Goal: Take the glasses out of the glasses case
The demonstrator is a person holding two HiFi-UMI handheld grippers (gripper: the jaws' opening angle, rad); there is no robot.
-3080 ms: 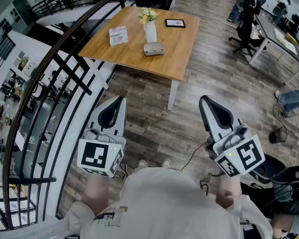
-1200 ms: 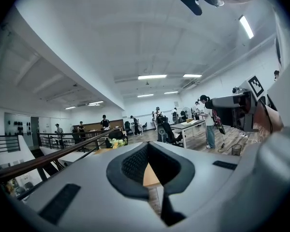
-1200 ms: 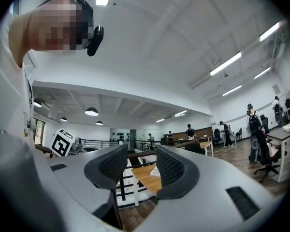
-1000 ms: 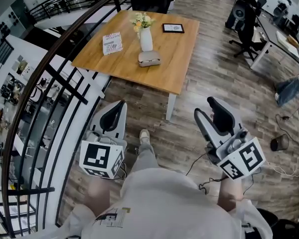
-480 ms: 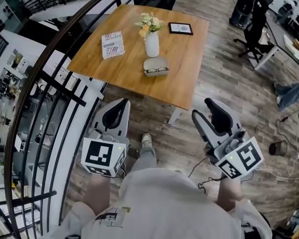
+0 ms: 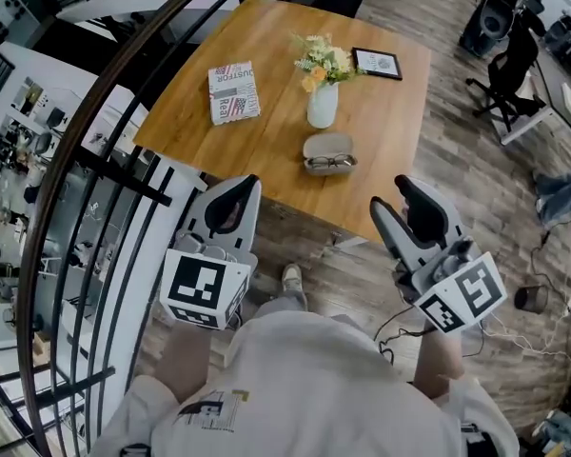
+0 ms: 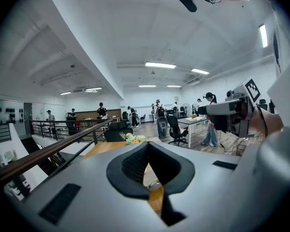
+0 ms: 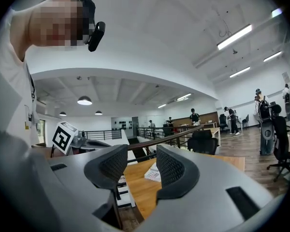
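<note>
One wooden table (image 6: 266, 146) fills the top of the head view. Two grippers are held at its near edge. The left gripper (image 6: 242, 190) has its jaws pressed together. The right gripper (image 6: 396, 206) has a small gap with nothing in it. On the table are one booklet (image 6: 234, 93), one vase (image 6: 322, 105) of flowers, one picture frame (image 6: 377, 63) and one open glasses case (image 6: 329, 150). The case is close to the near edge, with its long side going left to right. One pair of glasses (image 6: 330, 163) lies inside it the same way.

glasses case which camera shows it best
The head view: the glasses case lies open on the wooden table with the glasses inside, near the white vase. The left gripper view shows at most a small sliver of it past its jaws; the right gripper view misses it.
</note>
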